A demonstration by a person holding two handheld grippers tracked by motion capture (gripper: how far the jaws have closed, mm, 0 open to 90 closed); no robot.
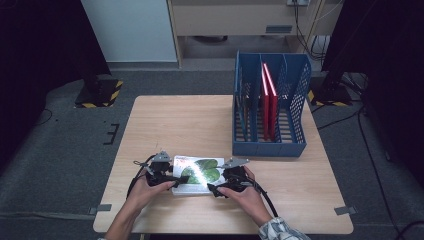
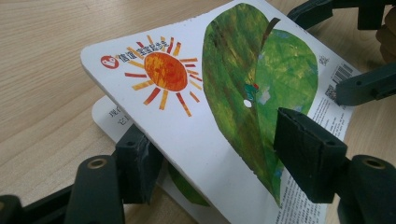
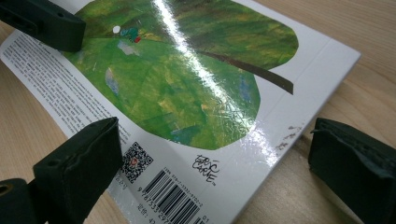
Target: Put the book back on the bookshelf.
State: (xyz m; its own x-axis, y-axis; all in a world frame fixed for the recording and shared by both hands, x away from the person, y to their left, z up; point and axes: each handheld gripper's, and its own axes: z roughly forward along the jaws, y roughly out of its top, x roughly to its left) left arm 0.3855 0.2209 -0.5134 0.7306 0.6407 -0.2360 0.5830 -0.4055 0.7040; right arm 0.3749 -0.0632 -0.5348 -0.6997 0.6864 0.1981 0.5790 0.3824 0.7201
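Glossy white picture book with a green leaf and orange sun on its cover (image 1: 197, 175) lies at the near edge of the light wooden desk (image 1: 200, 125), its left end tilted up. Left gripper (image 2: 224, 158) straddles that raised cover, fingers (image 2: 308, 154) spread, not pinching. Right gripper (image 3: 224, 163) fingers spread around the spine corner. Best move: close both evenly, lift level, then carry toward the blue plastic file rack (image 1: 270, 107), probably.

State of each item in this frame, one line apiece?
picture book: cover lifted at the left gripper's end, pages beneath flat on the table.
left gripper: open, jaws astride the raised cover.
right gripper: open, jaws astride the book's barcode corner.
blue file rack: upright, red books standing inside.
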